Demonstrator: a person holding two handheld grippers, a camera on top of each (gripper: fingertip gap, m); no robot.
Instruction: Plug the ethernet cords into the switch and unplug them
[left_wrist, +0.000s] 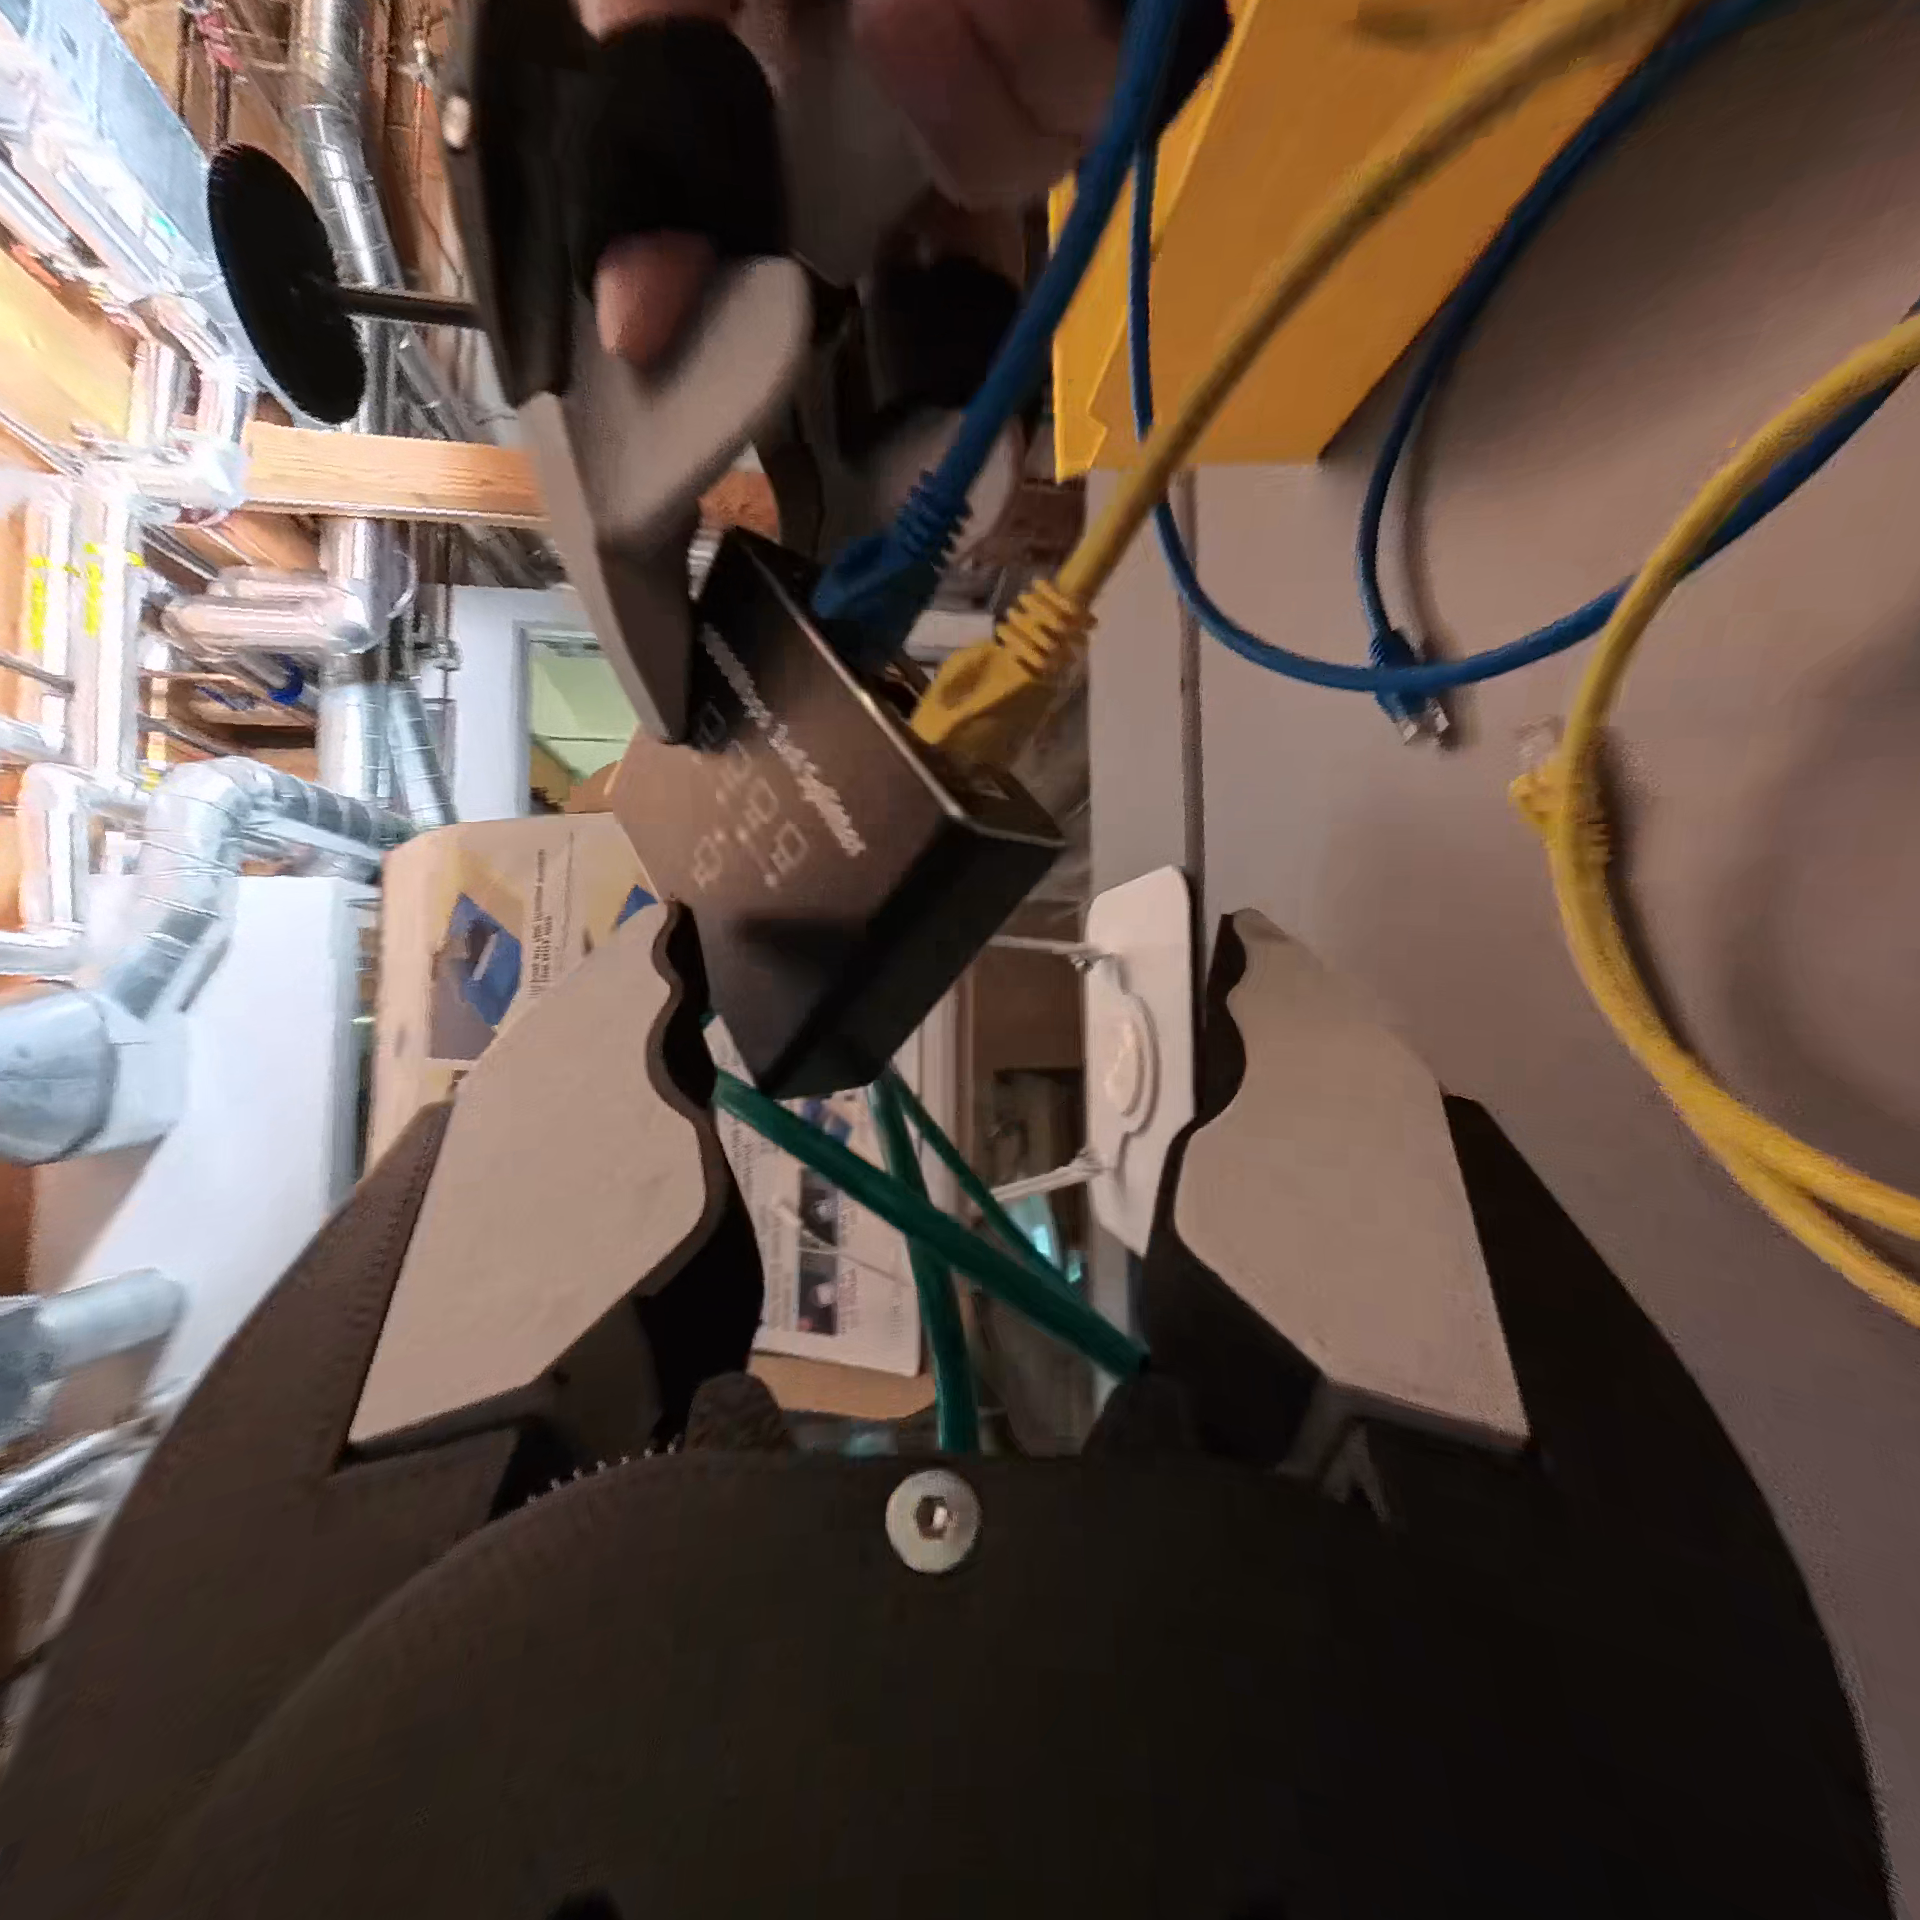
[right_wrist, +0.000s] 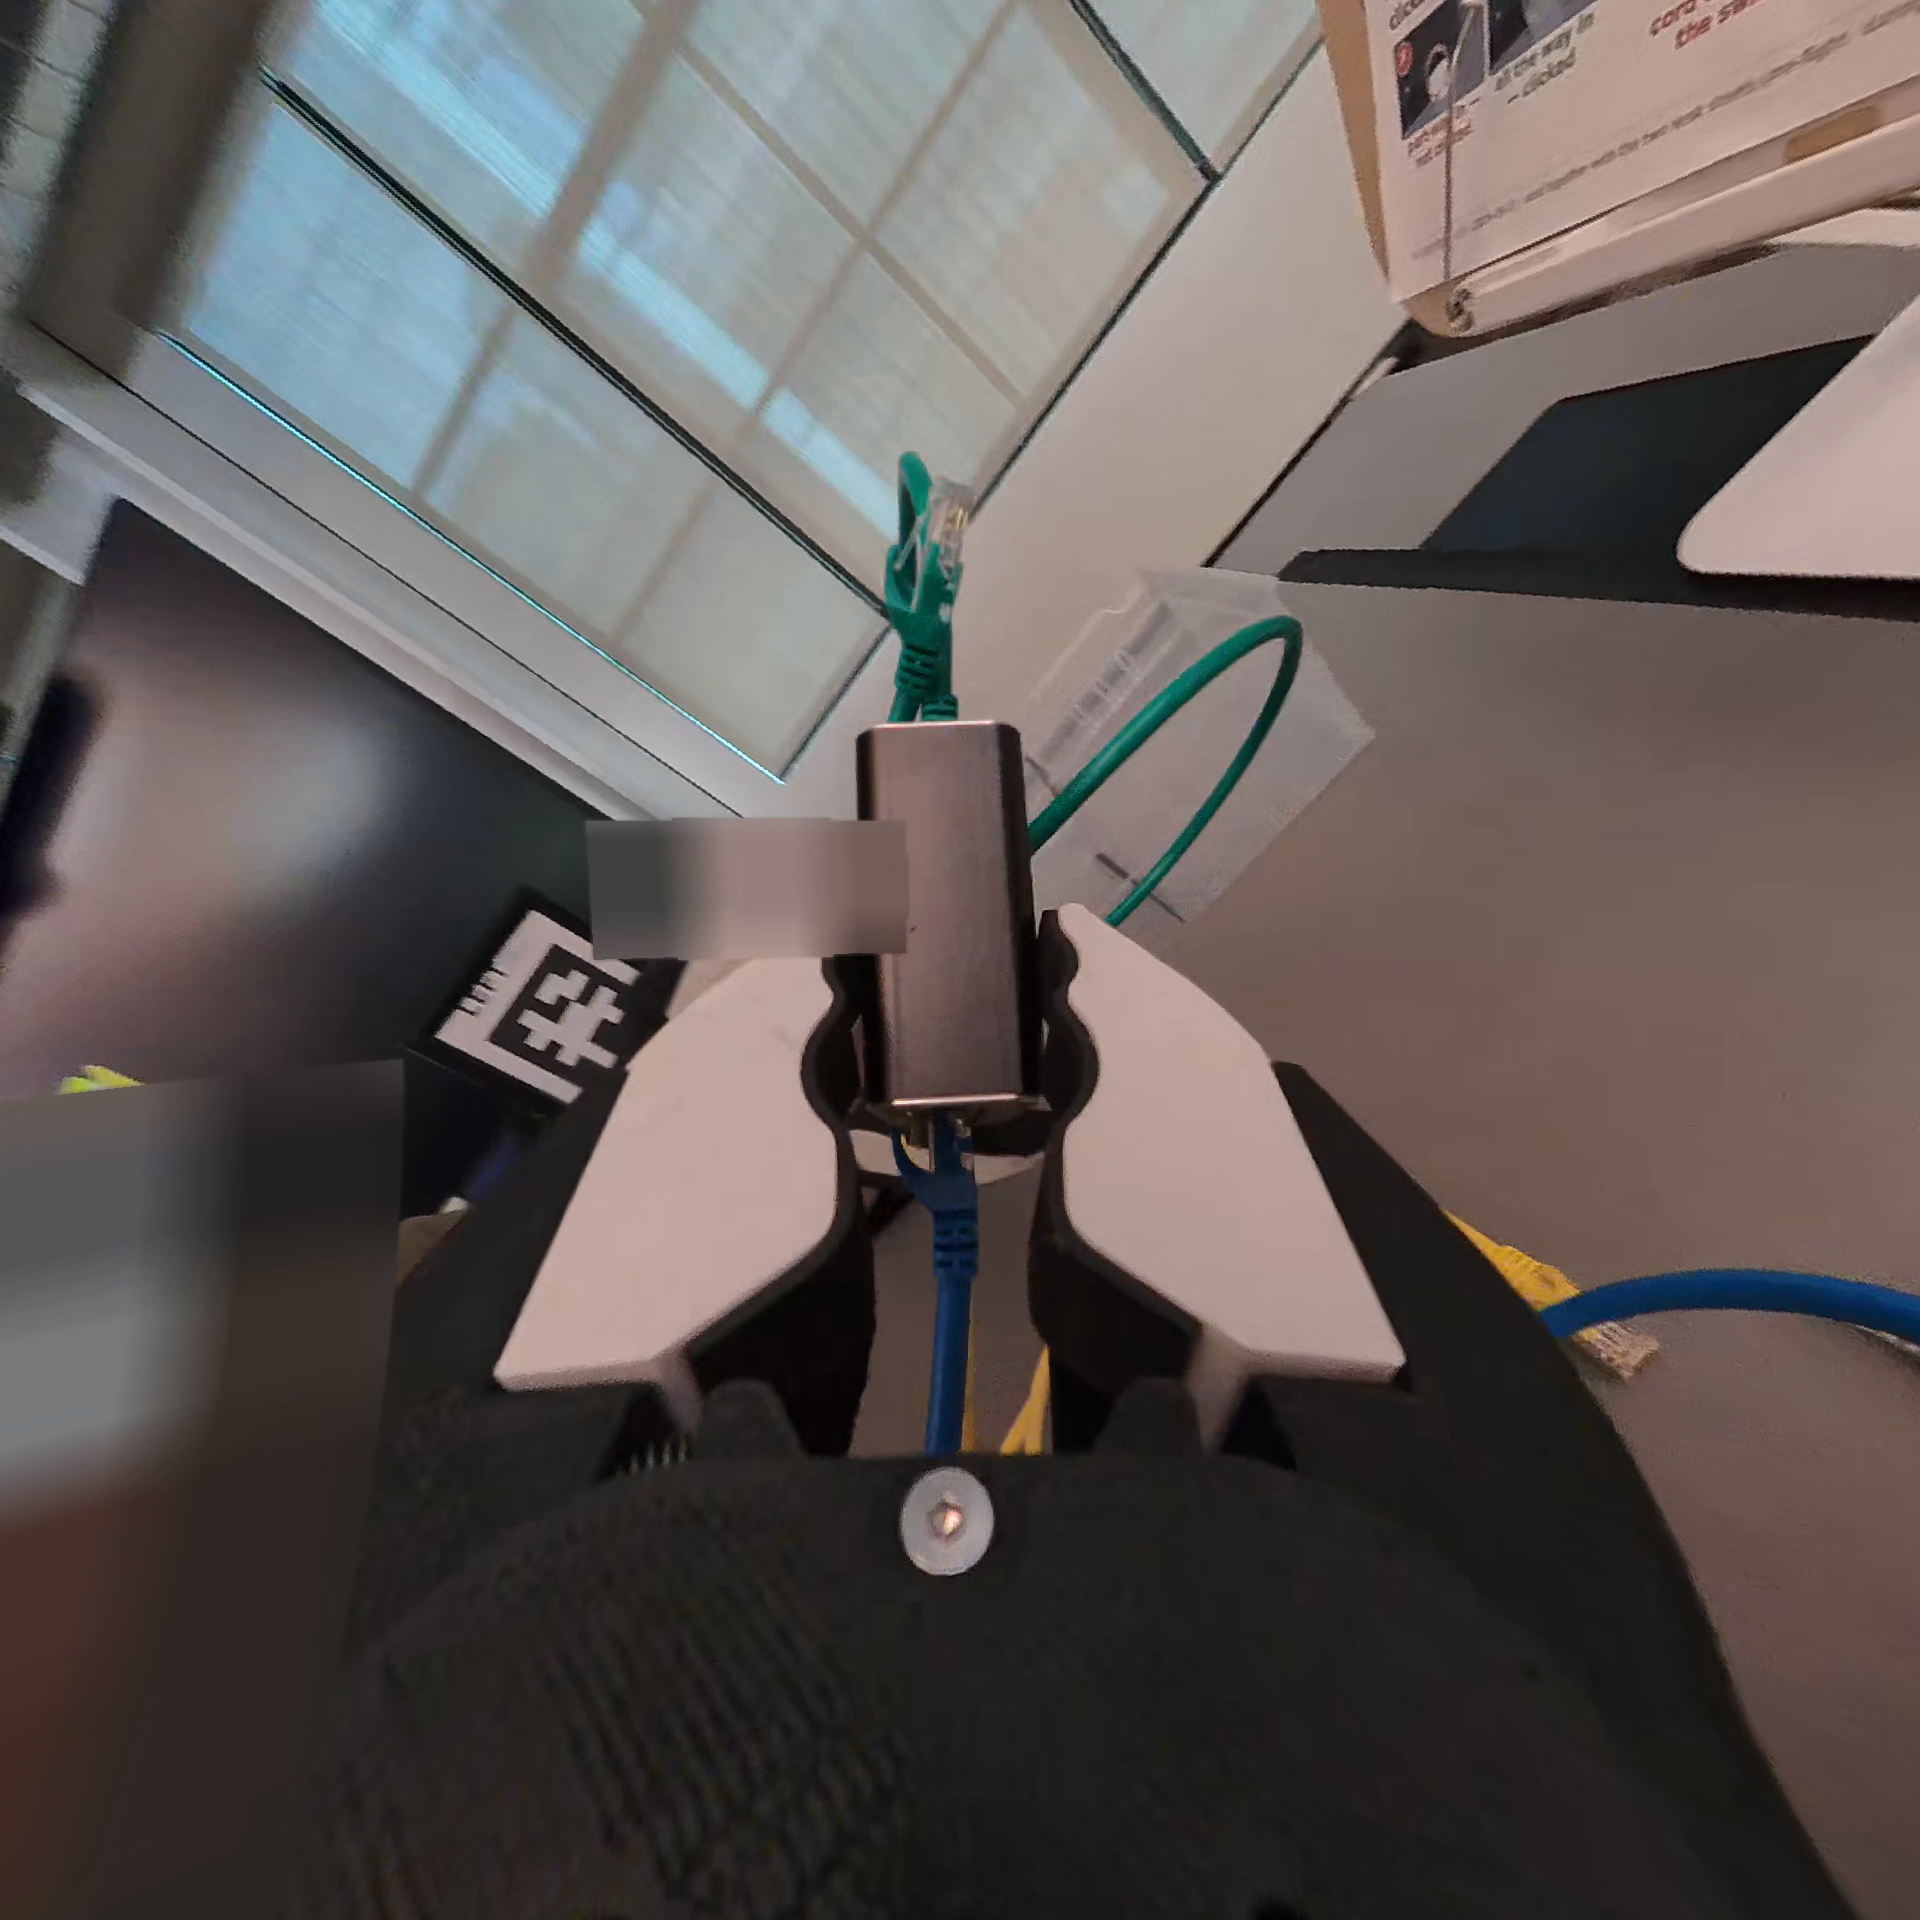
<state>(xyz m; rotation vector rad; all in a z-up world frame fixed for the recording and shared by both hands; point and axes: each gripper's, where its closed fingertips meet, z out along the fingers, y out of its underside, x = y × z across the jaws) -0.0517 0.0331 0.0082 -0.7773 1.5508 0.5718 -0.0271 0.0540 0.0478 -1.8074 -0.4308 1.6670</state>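
the right gripper (right_wrist: 951, 1023) clamps the switch (right_wrist: 948, 914) off the bench (right_wrist: 1558, 935), blue cord (right_wrist: 951, 1299) and yellow cord (left_wrist: 997, 675) plugged in. the left gripper (left_wrist: 945, 997) is open, empty, at the switch's 6 o'clock. risk: pulling a latched plug twists the switch loose.

Left gripper (left_wrist: 951, 940): two black printed fingers, each faced with a pale grey plate; inner edges black and scalloped. Rounded black base of ridged, layered print, with one silver hex-socket screw (left_wrist: 932, 1522) at centre. Gear teeth show at the finger roots.

Right gripper (right_wrist: 954, 940): same build; pale plates on black fingers, notched inner edges, silver hex-socket screw (right_wrist: 945, 1522) on the black base. Seen from the left wrist view, it carries a black round disc (left_wrist: 281, 286) on a thin rod.

Hand (left_wrist: 665, 156): black fingerless glove.
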